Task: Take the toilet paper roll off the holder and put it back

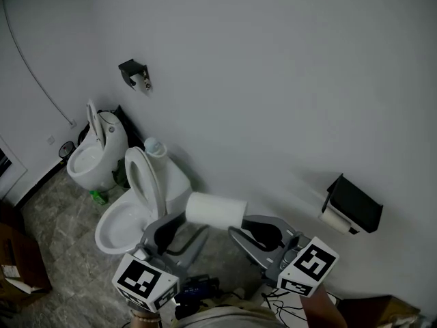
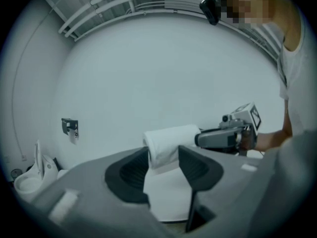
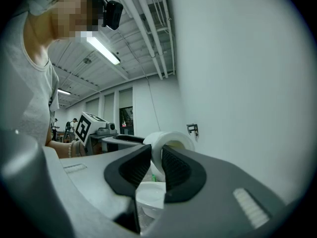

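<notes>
A white toilet paper roll (image 1: 217, 210) hangs in mid-air, lying level between my two grippers. My right gripper (image 1: 244, 227) is shut on the roll's right rim (image 3: 171, 139), one jaw inside the core and one outside. My left gripper (image 1: 179, 228) stands wide open. The roll's left end (image 2: 171, 140) lies at its jaw tips, and I see no pad pressing on it. The black wall holder (image 1: 355, 203) is on the right, apart from the roll, with something white and roll-shaped (image 1: 334, 220) under its lid.
A white toilet (image 1: 130, 217) with its seat up stands below the left gripper, and a second one (image 1: 92, 159) sits farther left. Another black holder (image 1: 134, 72) hangs high on the wall. A cardboard box (image 1: 20, 265) is at the left edge, and cables (image 1: 287, 309) lie on the floor.
</notes>
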`<state>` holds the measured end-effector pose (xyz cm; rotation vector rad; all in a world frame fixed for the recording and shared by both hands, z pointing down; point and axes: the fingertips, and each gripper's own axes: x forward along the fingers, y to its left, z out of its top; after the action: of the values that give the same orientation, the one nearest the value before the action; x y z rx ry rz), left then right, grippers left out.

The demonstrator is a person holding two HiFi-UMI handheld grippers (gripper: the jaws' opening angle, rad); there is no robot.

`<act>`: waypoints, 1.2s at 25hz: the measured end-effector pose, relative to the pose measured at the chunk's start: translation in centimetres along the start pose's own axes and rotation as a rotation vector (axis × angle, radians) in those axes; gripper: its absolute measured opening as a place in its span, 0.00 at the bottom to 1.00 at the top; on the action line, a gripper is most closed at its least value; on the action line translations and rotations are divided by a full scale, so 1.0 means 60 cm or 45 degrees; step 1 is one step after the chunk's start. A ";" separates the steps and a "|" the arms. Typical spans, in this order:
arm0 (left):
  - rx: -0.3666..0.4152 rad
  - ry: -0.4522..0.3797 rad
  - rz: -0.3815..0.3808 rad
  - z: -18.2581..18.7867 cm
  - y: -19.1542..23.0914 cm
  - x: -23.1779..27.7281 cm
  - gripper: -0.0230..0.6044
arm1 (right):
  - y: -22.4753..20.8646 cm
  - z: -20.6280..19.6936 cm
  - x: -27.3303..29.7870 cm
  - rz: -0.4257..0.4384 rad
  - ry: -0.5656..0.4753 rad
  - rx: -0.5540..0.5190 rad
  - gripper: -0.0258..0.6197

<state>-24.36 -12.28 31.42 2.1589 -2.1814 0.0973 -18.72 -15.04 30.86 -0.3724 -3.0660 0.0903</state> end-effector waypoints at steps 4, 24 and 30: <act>0.013 -0.013 -0.070 0.012 -0.021 0.029 0.33 | -0.018 0.008 -0.030 -0.078 -0.010 -0.012 0.15; 0.109 -0.098 -0.558 0.077 -0.220 0.227 0.33 | -0.131 0.036 -0.269 -0.621 -0.123 -0.022 0.15; 0.108 -0.109 -0.679 0.088 -0.287 0.277 0.33 | -0.155 0.043 -0.343 -0.741 -0.130 -0.033 0.15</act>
<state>-7.34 -29.53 27.64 2.7518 -1.5838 0.0673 -1.14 -29.14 28.00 0.5413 -3.1317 0.0442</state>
